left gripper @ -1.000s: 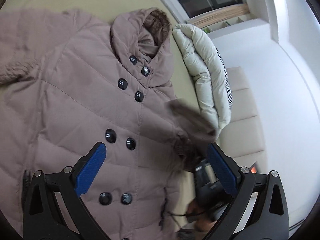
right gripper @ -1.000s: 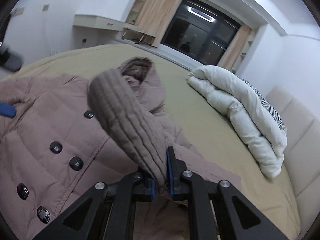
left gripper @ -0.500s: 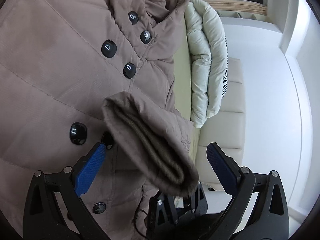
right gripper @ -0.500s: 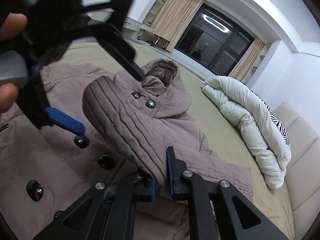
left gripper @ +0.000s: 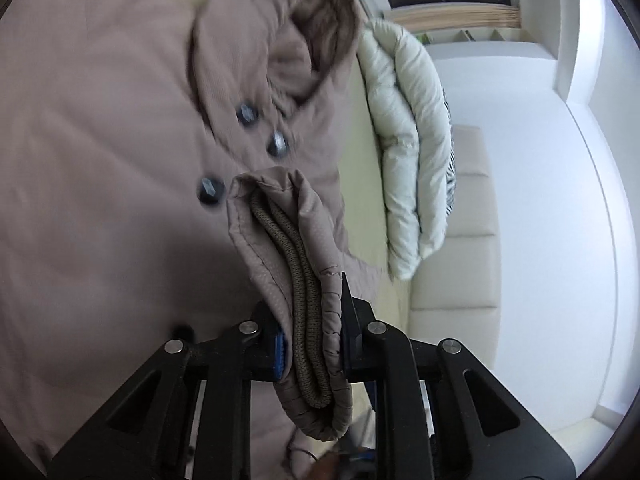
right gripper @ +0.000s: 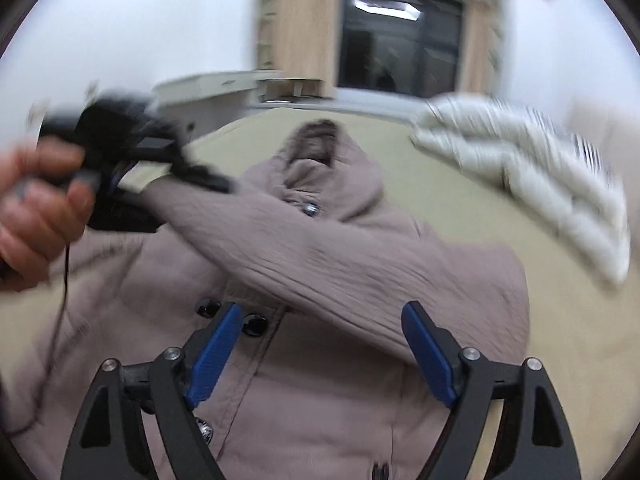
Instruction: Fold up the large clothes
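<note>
A taupe hooded puffer coat (left gripper: pixel 100 128) with dark buttons lies face up on a beige bed (right gripper: pixel 560 320). My left gripper (left gripper: pixel 310 344) is shut on the sleeve cuff (left gripper: pixel 308 320), with its knitted inner cuff showing between the pads. In the right wrist view the sleeve (right gripper: pixel 320 256) stretches across the coat's chest toward the left gripper (right gripper: pixel 120 152), held in a hand at the left. My right gripper (right gripper: pixel 326 352) is open and empty just above the coat's front, below the sleeve.
A folded cream duvet (left gripper: pixel 408 152) with a striped pillow lies on the bed to the right of the coat, also in the right wrist view (right gripper: pixel 532 176). A padded headboard (left gripper: pixel 468 216) and white wall are beyond it. A dark window (right gripper: pixel 400 40) is far ahead.
The sleeve cuff passed from my right gripper to my left. The left gripper closed on it and pulls the sleeve across the chest. The right gripper opened and let go.
</note>
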A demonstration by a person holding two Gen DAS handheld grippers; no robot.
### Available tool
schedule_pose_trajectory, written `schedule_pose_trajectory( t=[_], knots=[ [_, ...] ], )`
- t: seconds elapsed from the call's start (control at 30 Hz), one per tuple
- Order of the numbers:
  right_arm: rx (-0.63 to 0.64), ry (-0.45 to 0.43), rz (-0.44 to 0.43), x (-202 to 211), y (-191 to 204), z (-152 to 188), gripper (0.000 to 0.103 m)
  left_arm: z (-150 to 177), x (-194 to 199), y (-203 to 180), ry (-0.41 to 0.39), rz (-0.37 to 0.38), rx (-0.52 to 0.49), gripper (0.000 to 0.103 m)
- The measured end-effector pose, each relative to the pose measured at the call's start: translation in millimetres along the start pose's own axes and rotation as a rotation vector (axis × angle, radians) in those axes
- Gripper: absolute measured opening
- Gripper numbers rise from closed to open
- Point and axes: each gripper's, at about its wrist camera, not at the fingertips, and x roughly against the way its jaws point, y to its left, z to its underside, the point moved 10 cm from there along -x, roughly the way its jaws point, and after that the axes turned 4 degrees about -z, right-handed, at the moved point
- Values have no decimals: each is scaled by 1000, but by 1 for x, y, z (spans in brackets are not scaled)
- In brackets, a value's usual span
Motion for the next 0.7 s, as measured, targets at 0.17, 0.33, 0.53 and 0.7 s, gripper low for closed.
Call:
schedule_pose_trajectory(
  t=[0.17,0.33,0.53,0.7],
  knots=[
    [-717,-8,-246,7,-101,21,85,-45,40,24,-96,-77,-15,17],
    [-1073,16,-534,-27,-103,28,85,-68,65,52,-151,-105,30,17],
    [-1183,14,-608,-80,-95,9,85,-76,78,72,-170,-137,37,17],
    [-1295,-123,-453,-96,-162,-1,83,-79,82,85,-192,-165,49,17]
  ],
)
